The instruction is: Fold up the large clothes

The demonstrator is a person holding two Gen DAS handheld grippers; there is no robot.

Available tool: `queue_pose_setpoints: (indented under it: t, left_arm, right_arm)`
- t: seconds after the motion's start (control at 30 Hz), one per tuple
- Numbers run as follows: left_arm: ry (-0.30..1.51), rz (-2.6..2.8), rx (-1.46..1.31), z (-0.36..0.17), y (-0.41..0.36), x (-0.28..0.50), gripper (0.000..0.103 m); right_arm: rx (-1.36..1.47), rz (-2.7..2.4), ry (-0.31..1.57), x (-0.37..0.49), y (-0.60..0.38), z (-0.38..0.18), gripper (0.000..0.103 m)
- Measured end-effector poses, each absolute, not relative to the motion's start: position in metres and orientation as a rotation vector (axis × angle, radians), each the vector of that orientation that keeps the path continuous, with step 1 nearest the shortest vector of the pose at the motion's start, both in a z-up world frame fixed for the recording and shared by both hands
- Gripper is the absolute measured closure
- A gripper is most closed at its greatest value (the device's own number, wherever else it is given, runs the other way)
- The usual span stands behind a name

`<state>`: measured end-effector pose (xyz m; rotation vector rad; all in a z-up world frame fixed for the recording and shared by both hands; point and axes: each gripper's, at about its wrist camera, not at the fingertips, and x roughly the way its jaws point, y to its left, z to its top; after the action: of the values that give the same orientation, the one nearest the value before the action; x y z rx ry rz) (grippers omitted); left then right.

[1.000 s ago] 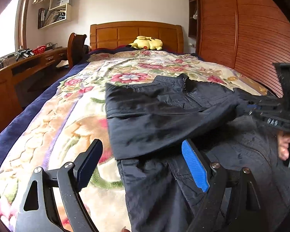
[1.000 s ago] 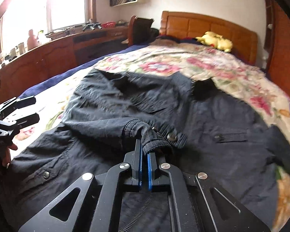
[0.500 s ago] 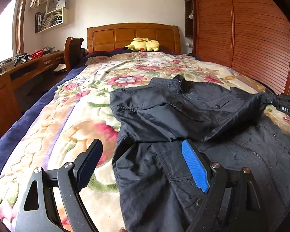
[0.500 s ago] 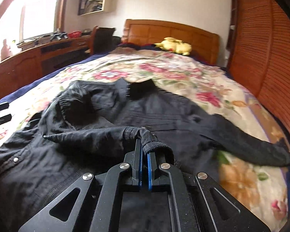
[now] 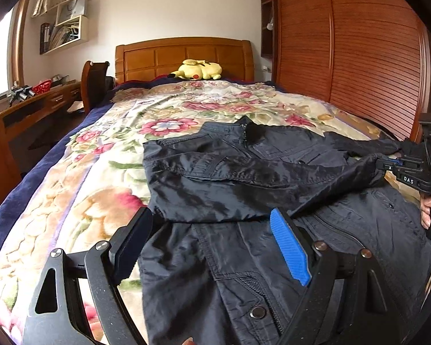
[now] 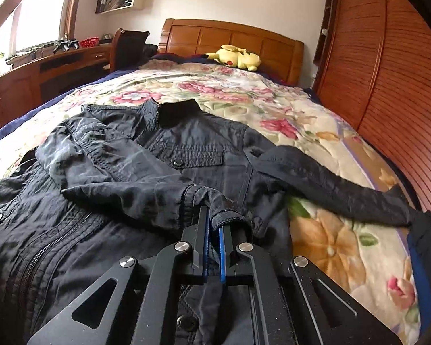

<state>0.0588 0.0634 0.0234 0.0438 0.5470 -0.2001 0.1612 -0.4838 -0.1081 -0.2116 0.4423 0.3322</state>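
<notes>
A dark navy jacket [image 5: 244,178] [image 6: 123,172] lies front-up on the floral bedspread [image 5: 80,178], collar toward the headboard. Its left sleeve [image 6: 129,189] is drawn across the chest. My right gripper [image 6: 214,224] is shut on that sleeve's cuff [image 6: 221,204]; in the left wrist view this gripper [image 5: 388,165] shows at the far right, held by a hand [image 5: 429,210]. The other sleeve [image 6: 344,189] trails out to the right over the bedspread. My left gripper [image 5: 207,238] hovers open above the jacket's lower left part, nothing between its fingers.
A yellow plush toy [image 5: 196,70] [image 6: 238,57] rests by the wooden headboard [image 5: 184,56]. A slatted wooden wardrobe [image 5: 359,51] runs along the right of the bed. A desk [image 5: 28,106] and chair [image 5: 94,83] stand to the left, under wall shelves [image 5: 63,28].
My right gripper has carried the cuff rightward across the jacket, laying the sleeve over the chest. The left gripper has shifted a little, staying open.
</notes>
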Motion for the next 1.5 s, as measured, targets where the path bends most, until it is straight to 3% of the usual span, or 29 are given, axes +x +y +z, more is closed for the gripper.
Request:
queue_pose_setpoints:
  t: [0.07, 0.13, 0.27, 0.43, 0.8, 0.93, 1.13, 1.5]
  left_arm:
    - [0.542, -0.210, 0.041, 0.025, 0.060, 0.059, 0.018]
    - [0.533, -0.222, 0.035, 0.027, 0.057, 0.058, 0.018]
    - [0.518, -0.243, 0.037, 0.031, 0.049, 0.058, 0.018]
    - [0.520, -0.251, 0.039, 0.032, 0.037, 0.061, 0.018]
    - [0.542, -0.260, 0.072, 0.021, 0.005, 0.075, 0.018]
    - [0.543, -0.260, 0.080, 0.018, -0.002, 0.077, 0.018]
    - [0.539, -0.246, 0.082, 0.012, -0.006, 0.077, 0.018]
    - [0.567, -0.242, 0.084, 0.001, -0.008, 0.084, 0.018]
  right_arm:
    - [-0.174, 0.343, 0.456, 0.165, -0.495, -0.107, 0.099]
    - [-0.141, 0.339, 0.462, 0.170, -0.505, -0.106, 0.089]
    - [-0.085, 0.332, 0.456, 0.163, -0.526, -0.100, 0.080]
    - [-0.113, 0.299, 0.436, 0.153, -0.546, -0.093, 0.051]
    - [-0.139, 0.245, 0.414, 0.167, -0.583, -0.071, 0.051]
    - [-0.128, 0.199, 0.414, 0.180, -0.606, -0.063, 0.040]
    - [-0.083, 0.146, 0.399, 0.198, -0.643, -0.049, 0.034]
    - [-0.022, -0.045, 0.475, 0.267, -0.731, -0.030, 0.033]
